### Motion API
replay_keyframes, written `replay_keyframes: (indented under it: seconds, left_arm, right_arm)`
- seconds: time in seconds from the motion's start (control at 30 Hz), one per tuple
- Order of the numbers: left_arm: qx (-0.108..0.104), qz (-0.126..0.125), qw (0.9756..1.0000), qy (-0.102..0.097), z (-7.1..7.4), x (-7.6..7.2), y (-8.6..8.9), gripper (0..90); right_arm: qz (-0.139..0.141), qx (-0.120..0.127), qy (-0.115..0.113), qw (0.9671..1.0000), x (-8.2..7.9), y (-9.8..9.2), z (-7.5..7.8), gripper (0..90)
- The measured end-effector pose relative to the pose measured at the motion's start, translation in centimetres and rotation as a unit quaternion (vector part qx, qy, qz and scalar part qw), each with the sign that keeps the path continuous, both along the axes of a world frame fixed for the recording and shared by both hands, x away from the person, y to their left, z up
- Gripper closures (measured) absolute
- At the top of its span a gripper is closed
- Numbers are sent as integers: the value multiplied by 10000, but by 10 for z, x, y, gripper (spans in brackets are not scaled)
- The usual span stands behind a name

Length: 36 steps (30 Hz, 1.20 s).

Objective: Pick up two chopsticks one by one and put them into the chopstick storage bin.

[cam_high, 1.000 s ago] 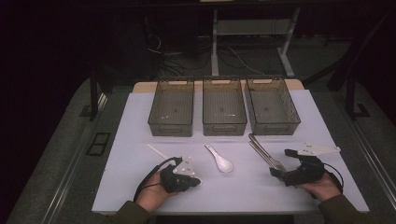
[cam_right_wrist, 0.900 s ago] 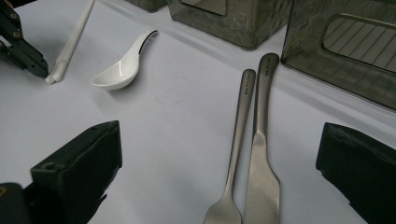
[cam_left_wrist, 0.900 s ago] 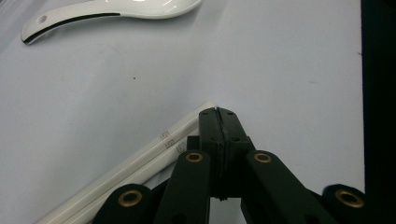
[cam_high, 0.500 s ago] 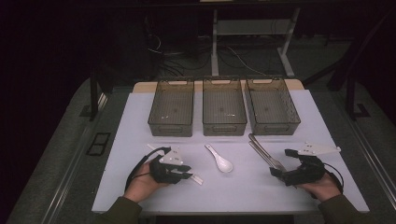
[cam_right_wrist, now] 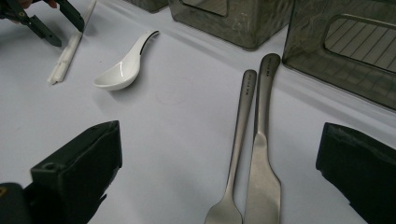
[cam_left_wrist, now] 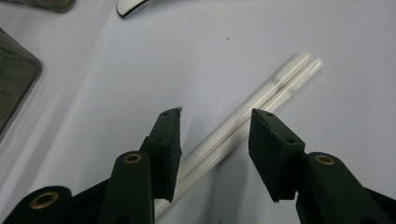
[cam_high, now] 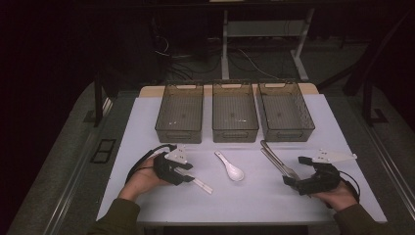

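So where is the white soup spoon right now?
In the high view the white soup spoon lies on the table's middle, in front of the centre bin, between the white chopsticks on its left and the metal cutlery on its right.

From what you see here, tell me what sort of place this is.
Probably a lab bench set up for recording cutlery sorting, not a kitchen: three bins in a row on a white table, cutlery such as the spoon laid out before them, and cables on the dark floor behind.

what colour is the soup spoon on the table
White, with a dark edge at the handle tip; the spoon shows best in the right gripper view.
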<state>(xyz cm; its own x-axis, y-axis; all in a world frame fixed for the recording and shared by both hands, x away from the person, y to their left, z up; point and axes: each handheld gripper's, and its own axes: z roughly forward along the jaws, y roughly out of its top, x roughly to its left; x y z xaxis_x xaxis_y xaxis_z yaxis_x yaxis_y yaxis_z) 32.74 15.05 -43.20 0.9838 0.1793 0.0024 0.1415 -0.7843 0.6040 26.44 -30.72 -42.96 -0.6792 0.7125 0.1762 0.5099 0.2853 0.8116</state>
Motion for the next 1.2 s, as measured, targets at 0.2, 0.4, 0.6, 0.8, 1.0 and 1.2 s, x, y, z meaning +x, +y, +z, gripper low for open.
replay_keyframes:
  seconds: [0.2,0.4,0.6,0.8,1.0,1.2]
  left_arm:
    - [58,-111,9999,53,-4,4,0,568]
    - [-66,-74,9999,127,-4,3,1,607]
    - [17,-245,9996,-123,-3,-3,-1,638]
    - [143,-509,9984,-209,-3,-5,-3,634]
    - [141,-592,9980,-144,-2,-8,-5,653]
    - [139,-452,9989,-5,-2,-9,-7,667]
  right_arm:
    - [-4,1,-5,10000,0,0,0,4]
    - [-2,1,-3,10000,0,0,0,4]
    - [0,0,-3,10000,0,0,0,4]
    - [4,7,2,10000,0,0,0,4]
    - [-2,28,-6,10000,1,-1,0,4]
    - [-12,33,-11,10000,0,-1,0,4]
